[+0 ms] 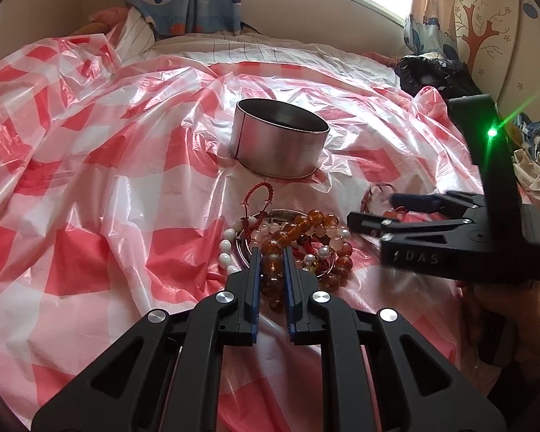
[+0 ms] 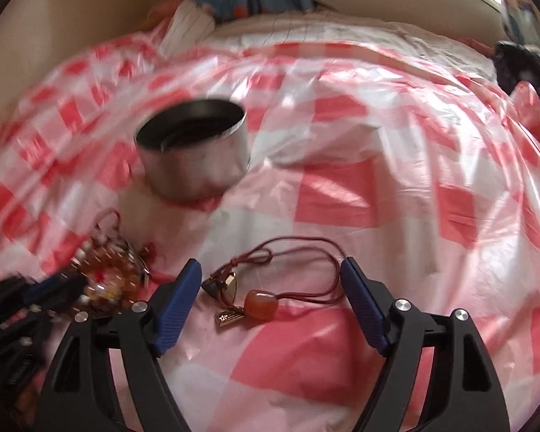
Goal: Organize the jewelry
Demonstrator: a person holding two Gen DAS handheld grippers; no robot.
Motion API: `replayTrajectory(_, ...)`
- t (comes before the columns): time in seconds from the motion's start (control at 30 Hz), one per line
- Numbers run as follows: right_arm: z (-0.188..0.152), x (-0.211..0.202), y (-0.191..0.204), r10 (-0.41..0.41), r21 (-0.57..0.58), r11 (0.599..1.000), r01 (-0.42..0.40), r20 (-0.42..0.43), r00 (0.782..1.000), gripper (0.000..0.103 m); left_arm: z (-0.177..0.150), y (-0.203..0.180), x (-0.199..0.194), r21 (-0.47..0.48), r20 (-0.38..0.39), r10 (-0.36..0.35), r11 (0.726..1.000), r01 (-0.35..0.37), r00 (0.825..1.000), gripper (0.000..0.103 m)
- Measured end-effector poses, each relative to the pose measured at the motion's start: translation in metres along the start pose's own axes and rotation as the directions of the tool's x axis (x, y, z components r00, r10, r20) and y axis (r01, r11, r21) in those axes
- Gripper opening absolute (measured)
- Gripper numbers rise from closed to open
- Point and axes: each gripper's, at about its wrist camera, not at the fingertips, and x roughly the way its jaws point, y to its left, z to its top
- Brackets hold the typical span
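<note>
- The left gripper point(image 1: 273, 255) has its fingers nearly closed, pinching an amber bead bracelet point(image 1: 271, 270) at the near edge of the jewelry pile point(image 1: 298, 241).
- The right gripper point(image 2: 271, 270) has fingers spread wide, holding nothing; a red cord necklace point(image 2: 255, 298) lies on the sheet between them, untouched.
- A round metal tin point(image 1: 279, 138) stands upright just beyond the pile, apart from it.
- The checkered plastic sheet point(image 1: 90, 180) covers the bed, with rumpled open room left of the tin.
</note>
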Motion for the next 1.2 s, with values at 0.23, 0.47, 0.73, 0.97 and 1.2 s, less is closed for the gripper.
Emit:
replayTrajectory(0.23, -0.009, -0.011, -0.015, 0.136, 0.086, 0.987, -0.139, 0.043, 0.99, 0.02, 0.004, -0.009, -0.01, 0.027, 0.009, -0.027, 0.999, 0.027, 1.0, 0.01)
replayTrajectory(0.47, -0.004, -0.028, -0.027, 0.262, 0.188, 0.938, -0.291, 0.166, 0.951, 0.019, 0.012, -0.023, -0.033, 0.049, 0.052, -0.079, 0.996, 0.077, 0.996, 0.01)
replayTrajectory(0.73, -0.002, -0.035, -0.031, 0.356, 0.212, 0.889, -0.405, 0.233, 0.905, 0.019, 0.029, -0.027, -0.067, 0.047, 0.141, -0.086, 0.996, 0.081, 0.986, 0.01)
replayTrajectory(0.97, -0.002, -0.042, -0.022, 0.399, 0.17, 0.878, -0.447, 0.257, 0.88, 0.019, 0.035, -0.012, -0.065, 0.027, 0.131, -0.04, 0.999, 0.036, 0.991, 0.01)
replayTrajectory(1.2, -0.002, -0.045, -0.016, 0.41, 0.142, 0.88, -0.454, 0.26, 0.874, 0.019, 0.032, -0.009, -0.055, 0.037, 0.114, -0.021, 0.999, 0.017, 0.993, 0.01)
